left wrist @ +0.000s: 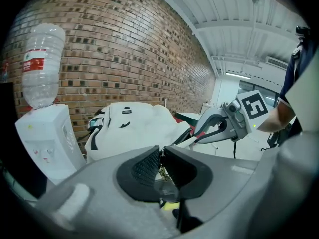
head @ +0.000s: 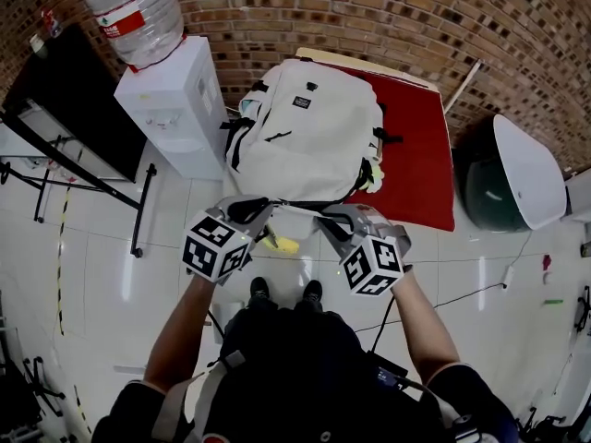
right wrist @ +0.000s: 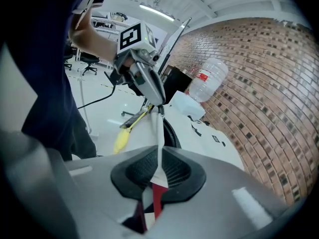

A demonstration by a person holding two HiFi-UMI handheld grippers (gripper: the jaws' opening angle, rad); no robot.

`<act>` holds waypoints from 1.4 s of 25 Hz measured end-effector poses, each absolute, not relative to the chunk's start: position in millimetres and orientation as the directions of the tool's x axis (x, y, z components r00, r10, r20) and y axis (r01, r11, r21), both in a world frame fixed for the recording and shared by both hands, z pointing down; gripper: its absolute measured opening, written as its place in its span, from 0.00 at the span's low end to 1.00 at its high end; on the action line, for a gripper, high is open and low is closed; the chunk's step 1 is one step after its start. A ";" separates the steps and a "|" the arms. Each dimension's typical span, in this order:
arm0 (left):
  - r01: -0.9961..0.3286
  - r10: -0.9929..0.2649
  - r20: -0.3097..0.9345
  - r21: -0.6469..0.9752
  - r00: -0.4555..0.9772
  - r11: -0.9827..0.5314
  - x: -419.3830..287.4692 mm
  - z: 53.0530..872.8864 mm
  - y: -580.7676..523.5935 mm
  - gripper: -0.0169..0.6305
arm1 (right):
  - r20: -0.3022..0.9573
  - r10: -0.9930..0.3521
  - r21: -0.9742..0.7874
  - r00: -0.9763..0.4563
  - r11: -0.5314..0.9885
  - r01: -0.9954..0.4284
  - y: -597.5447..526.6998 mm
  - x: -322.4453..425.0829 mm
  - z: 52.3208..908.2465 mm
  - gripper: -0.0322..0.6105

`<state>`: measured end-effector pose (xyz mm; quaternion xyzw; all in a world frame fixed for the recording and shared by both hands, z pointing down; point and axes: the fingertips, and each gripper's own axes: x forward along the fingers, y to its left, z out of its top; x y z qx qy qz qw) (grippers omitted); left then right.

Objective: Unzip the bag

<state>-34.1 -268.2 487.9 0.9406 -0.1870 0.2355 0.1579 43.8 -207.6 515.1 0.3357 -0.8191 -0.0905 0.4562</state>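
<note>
1. Dark short-sleeved top (head: 286,367); grey shoulder strap (head: 199,397) at seven o'clock; black shoes (head: 260,290).
2. Grey plastic left gripper (left wrist: 162,158): black ribbed pads (left wrist: 144,166), black-and-white marker cube (head: 217,245).
3. Grey plastic right gripper (right wrist: 159,158): identical.

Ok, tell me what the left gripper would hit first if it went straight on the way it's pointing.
The white backpack. The left gripper, shut on the zipper pull, points at the bag's near side, and nothing else seems to lie between, though depth is hard to judge.
</note>
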 end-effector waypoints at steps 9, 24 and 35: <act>-0.508 -0.345 0.543 0.180 0.765 -0.842 -81.7 500.6 -306.2 0.08 | 0.718 -0.618 0.427 -0.319 0.754 -0.500 -193.1 57.4 518.3 0.10; -0.518 -0.392 0.579 0.062 0.715 -0.853 -98.5 513.2 -389.8 0.08 | 0.739 -0.625 0.412 -0.251 0.714 -0.566 -182.9 75.2 516.5 0.10; -0.497 -0.378 0.605 0.034 0.701 -0.867 -92.2 516.6 -412.8 0.08 | 0.746 -0.622 0.393 -0.238 0.699 -0.598 -172.7 78.1 517.7 0.10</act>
